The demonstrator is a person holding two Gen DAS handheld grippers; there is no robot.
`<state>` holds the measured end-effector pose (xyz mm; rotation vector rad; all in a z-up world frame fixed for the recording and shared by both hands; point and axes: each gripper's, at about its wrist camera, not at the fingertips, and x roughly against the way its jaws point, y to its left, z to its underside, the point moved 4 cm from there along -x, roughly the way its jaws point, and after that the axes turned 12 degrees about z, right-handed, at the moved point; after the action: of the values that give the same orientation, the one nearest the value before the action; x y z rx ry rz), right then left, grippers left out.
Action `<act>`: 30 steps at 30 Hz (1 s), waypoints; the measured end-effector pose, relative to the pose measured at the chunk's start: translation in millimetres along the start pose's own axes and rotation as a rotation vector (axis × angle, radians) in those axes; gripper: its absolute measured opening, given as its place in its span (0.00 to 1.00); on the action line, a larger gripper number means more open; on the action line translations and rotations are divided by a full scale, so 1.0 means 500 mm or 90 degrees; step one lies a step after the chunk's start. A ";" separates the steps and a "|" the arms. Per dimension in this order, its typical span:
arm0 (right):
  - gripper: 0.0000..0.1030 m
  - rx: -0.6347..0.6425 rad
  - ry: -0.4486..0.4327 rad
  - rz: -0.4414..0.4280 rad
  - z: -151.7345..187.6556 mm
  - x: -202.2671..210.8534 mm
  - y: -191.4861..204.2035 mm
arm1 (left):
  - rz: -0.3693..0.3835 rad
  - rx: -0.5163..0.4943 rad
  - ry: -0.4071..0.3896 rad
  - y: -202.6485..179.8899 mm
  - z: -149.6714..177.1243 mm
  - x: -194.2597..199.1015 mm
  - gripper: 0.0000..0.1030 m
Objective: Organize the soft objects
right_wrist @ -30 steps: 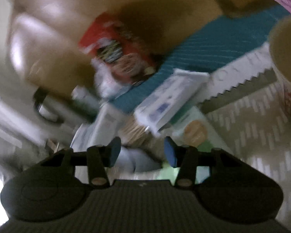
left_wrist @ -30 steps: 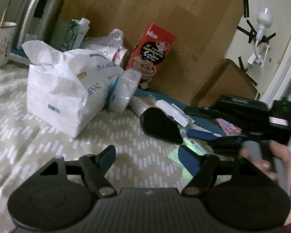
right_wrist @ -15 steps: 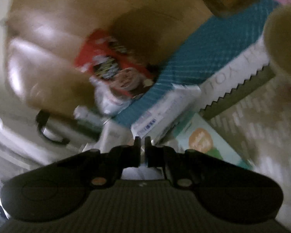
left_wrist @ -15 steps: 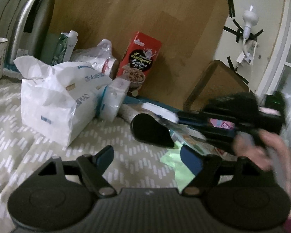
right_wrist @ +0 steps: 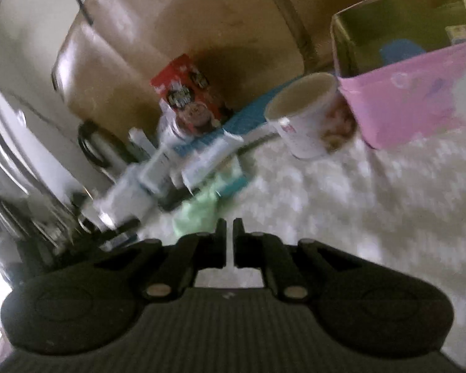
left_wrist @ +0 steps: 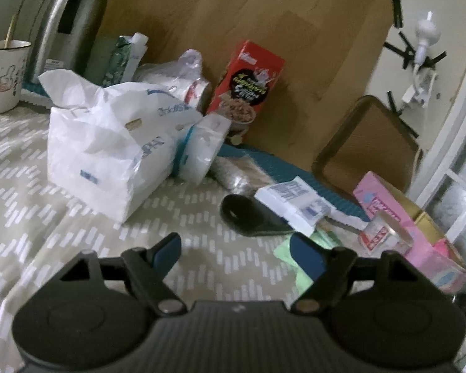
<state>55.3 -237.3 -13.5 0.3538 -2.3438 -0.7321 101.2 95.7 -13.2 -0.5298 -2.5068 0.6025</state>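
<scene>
**Soft things in a clutter, both grippers empty**

At the far left edge of the table [left_wrist: 31,192], which wears a pale cloth with white dashes, stands a white mug [left_wrist: 3,74], and behind it a steel thermos [left_wrist: 68,21]. Next comes a white tissue pack [left_wrist: 105,146], soft and crumpled, with a wrapped white roll [left_wrist: 202,146] leaning against its right side; a red cereal box [left_wrist: 245,84] stands upright behind them against a wooden board [left_wrist: 233,15].

The left gripper [left_wrist: 236,248] hovers low over the cloth with its blue-padded jaws spread apart and nothing between them. The tissue pack lies ahead and to the left of those jaws, well apart from them. A green cloth [left_wrist: 301,248] (the soft thing nearest to hand) lies just at the right finger, partly hidden behind it; whether they touch I cannot tell. Beyond it rest a black flat object [left_wrist: 248,217] and a small white box [left_wrist: 295,202].

Near the right edge sits a pink box [left_wrist: 419,242], open-topped, with a paper cup [left_wrist: 385,230] just beside it.

The right gripper [right_wrist: 230,242] is clenched, jaws nearly meeting on nothing; in its blurred view the green cloth [right_wrist: 198,214] lies just ahead and to the left.
</scene>
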 end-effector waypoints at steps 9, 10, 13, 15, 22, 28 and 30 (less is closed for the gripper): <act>0.49 0.259 -0.095 0.061 -0.119 -0.200 0.203 | -0.010 -0.018 0.005 -0.003 0.001 -0.001 0.77; 0.50 0.272 -0.100 0.092 -0.137 -0.236 0.210 | -0.005 -0.018 0.003 -0.003 0.001 0.000 0.77; 0.51 0.271 -0.051 0.140 -0.176 -0.321 0.201 | 0.003 -0.016 -0.004 -0.003 0.000 0.004 0.77; 0.51 0.224 0.040 0.138 -0.188 -0.378 0.175 | 0.005 -0.015 -0.008 -0.003 0.000 0.006 0.77; 0.22 0.121 0.112 0.023 -0.157 -0.293 0.154 | 0.013 -0.012 -0.014 -0.004 -0.001 0.008 0.79; 0.33 0.192 0.111 -0.044 -0.050 -0.172 0.159 | 0.015 0.005 -0.022 0.002 -0.001 0.014 0.79; 0.48 0.237 0.044 -0.018 -0.039 -0.151 0.169 | 0.017 0.015 -0.020 0.006 -0.001 0.014 0.79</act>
<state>120.1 -145.4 10.2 0.5636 -2.4070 -0.2856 96.8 101.7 -11.9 -0.5499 -2.5225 0.6543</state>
